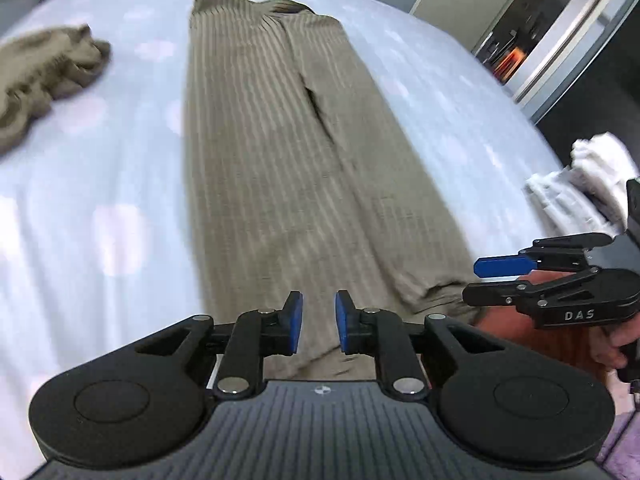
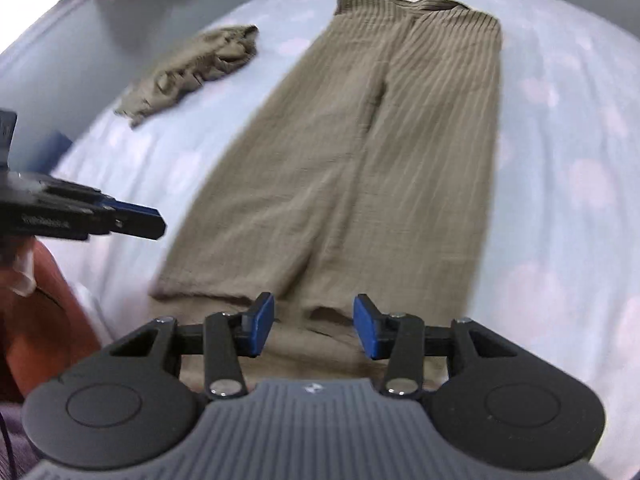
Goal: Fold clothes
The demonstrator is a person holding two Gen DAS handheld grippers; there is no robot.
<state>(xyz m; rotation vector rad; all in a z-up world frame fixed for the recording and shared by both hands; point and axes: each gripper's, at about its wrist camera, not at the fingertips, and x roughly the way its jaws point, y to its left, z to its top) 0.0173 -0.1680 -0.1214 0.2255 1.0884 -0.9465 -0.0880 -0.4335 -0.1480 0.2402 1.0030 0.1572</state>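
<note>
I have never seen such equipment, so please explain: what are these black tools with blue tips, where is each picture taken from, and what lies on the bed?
A person holds two hand tools, each a gripper with a camera looking along its fingers. One picture comes from the left gripper, the other from the right gripper. Both are open and hold nothing. On the bed sheet lie flat striped trousers; a crumpled brown garment lies apart. A white cloth sits at the bed's edge.
</note>
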